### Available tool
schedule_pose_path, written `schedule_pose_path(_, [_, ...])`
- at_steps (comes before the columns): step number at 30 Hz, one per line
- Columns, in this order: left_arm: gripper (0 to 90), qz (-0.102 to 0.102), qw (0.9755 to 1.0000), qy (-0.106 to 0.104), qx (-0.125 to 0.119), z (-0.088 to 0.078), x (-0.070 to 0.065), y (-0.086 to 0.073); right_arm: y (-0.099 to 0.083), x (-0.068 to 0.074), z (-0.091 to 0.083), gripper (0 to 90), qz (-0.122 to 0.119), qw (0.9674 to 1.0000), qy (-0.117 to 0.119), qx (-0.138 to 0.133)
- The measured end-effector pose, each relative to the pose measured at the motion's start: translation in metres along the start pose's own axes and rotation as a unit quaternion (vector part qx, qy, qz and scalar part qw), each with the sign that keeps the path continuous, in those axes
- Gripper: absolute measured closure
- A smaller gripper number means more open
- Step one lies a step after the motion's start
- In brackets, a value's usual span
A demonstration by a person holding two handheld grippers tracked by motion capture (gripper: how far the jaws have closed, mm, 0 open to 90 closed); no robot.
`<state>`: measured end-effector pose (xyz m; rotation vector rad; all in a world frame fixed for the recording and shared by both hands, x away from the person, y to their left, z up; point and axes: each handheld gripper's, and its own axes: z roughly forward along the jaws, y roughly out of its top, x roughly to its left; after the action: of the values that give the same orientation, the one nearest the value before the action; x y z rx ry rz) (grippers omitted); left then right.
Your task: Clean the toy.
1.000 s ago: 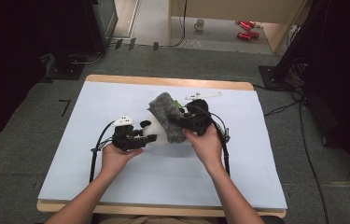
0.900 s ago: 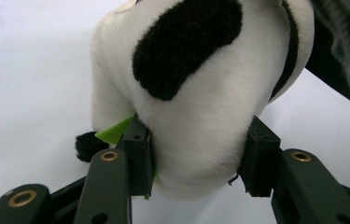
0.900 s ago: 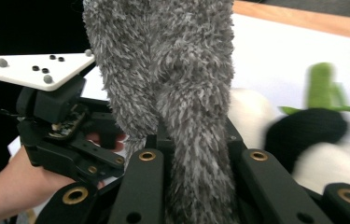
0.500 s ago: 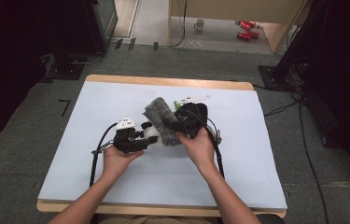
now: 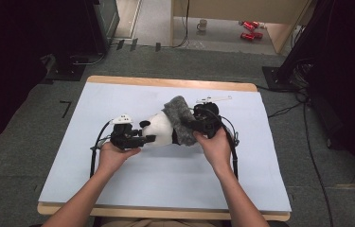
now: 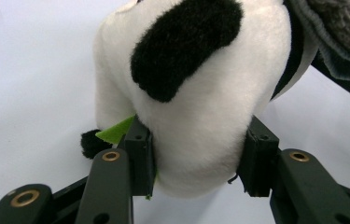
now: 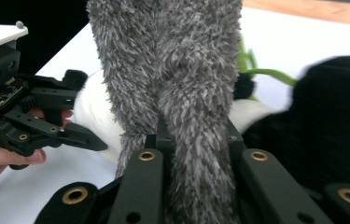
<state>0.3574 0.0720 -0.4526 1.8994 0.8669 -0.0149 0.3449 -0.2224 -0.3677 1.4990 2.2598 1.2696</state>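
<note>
A black-and-white plush panda (image 5: 160, 130) lies in the middle of the pale blue table (image 5: 165, 179). My left gripper (image 5: 147, 139) is shut on it: in the left gripper view both pads press into the white plush body (image 6: 196, 121), with a green felt scrap (image 6: 115, 131) beside the left pad. A fuzzy grey sock (image 5: 179, 117) is partly drawn over the panda's other end. My right gripper (image 5: 190, 125) is shut on the grey sock (image 7: 182, 93), its jaws pinching a fold of the fabric. In that view the left gripper (image 7: 88, 142) reaches in from the left.
A small white tool (image 5: 213, 100) lies on the table just behind the right gripper. Cables loop from both grippers across the table. On the floor beyond the far edge stand a mug (image 5: 203, 23) and red objects (image 5: 249, 29).
Both hands have shifted a little to the left, carrying the panda and sock with them. The right hand has dropped slightly. Both grips are unchanged.
</note>
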Motion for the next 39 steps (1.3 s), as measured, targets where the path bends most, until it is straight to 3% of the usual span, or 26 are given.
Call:
schedule_pose_path(6, [55.5, 0.001, 1.0, -0.007, 0.005, 0.001, 0.003, 0.004, -0.003, -0.014, -0.014, 77.4, 0.018, 0.9997, -0.015, -0.012])
schedule_pose_path(9, [55.5, -0.002, 0.9999, -0.01, 0.008, 0.001, 0.005, 0.005, -0.005, -0.021, -0.021, 77.2, 0.009, 0.9987, -0.045, -0.022])
schedule_pose_path(16, [55.5, -0.006, 0.9997, -0.018, 0.012, 0.002, 0.01, 0.008, -0.013, -0.043, -0.037, 77.4, 0.035, 0.9961, -0.071, -0.038])
schedule_pose_path(22, [57.9, -0.037, 0.9986, -0.035, 0.011, 0.001, 0.014, 0.009, -0.013, -0.05, -0.053, 77.3, 0.032, 0.9928, -0.105, -0.049])
schedule_pose_path(25, [59.5, -0.039, 0.9983, -0.042, 0.013, -0.001, 0.014, 0.009, -0.008, -0.045, -0.068, 77.3, 0.037, 0.993, -0.089, -0.068])
schedule_pose_path(27, [60.2, -0.054, 0.997, -0.054, 0.013, -0.002, 0.014, 0.01, -0.005, -0.038, -0.073, 77.4, 0.036, 0.9938, -0.071, -0.077])
schedule_pose_path(30, [60.4, -0.055, 0.9968, -0.054, 0.021, -0.007, 0.012, 0.01, -0.003, -0.023, -0.072, 77.3, 0.027, 0.996, -0.042, -0.074])
schedule_pose_path(34, [60.0, -0.047, 0.9978, -0.042, 0.02, -0.013, 0.007, 0.008, -0.007, -0.009, -0.058, 77.3, 0.017, 0.9987, -0.015, -0.046])
schedule_pose_path(39, [53.0, -0.029, 0.9987, -0.036, 0.02, -0.011, 0.009, 0.006, -0.018, -0.015, -0.035, 77.2, 0.019, 0.9994, -0.024, -0.013])
